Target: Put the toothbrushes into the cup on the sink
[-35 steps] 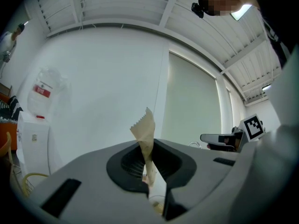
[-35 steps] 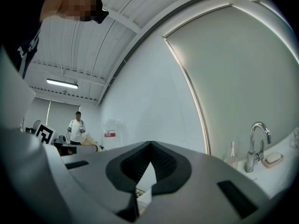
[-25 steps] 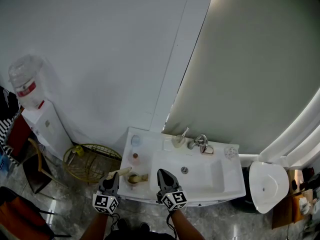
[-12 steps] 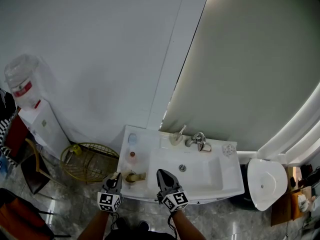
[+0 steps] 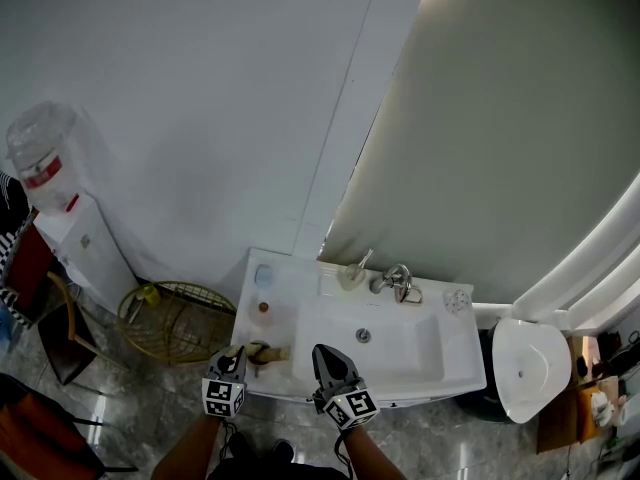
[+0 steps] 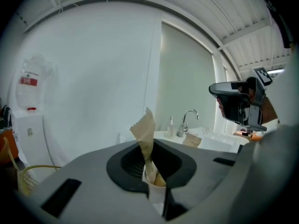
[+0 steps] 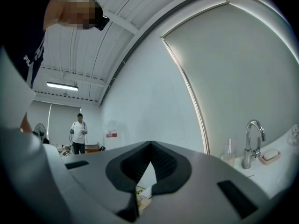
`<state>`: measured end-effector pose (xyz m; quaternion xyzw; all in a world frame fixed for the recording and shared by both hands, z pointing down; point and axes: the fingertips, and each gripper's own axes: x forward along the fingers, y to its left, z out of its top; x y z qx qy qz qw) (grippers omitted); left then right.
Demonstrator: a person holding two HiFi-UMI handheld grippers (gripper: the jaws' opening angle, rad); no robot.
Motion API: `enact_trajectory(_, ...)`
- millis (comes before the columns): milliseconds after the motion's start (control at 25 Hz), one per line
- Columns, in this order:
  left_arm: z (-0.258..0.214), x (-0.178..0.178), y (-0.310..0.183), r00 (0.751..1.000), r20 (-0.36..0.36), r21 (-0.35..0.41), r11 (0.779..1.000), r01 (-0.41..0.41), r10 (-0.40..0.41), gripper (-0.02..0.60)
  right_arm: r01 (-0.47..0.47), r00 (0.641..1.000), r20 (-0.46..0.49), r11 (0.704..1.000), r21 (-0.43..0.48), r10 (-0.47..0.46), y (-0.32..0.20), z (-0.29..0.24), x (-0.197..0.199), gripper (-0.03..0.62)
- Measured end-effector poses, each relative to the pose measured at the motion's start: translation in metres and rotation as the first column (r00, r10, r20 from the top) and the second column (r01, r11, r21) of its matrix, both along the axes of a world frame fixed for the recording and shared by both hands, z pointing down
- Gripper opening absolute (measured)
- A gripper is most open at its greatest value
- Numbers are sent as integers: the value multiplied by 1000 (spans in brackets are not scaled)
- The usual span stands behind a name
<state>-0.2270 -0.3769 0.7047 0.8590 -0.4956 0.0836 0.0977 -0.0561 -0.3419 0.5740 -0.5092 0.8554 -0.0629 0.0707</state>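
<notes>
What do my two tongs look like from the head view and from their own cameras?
The left tongs and the right tongs are both dark grey and taper to a point. Each carries black square markers on white at its rear. Up close, the jaws are grey with darker ribbed pads shaped into a V notch. No sleeves show on the forearms.

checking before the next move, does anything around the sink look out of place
The left tool pinches a tan paper packet that leans askew, serrated end up. A similar packet lies loose on the sink rim. No spill shows.
</notes>
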Motion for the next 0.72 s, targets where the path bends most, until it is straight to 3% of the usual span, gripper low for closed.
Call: enact_trajectory(720,36,16,-13,996,71,-100,994,-39,46,44,-15,1000,15,1000,-18,16,2,6,6,28)
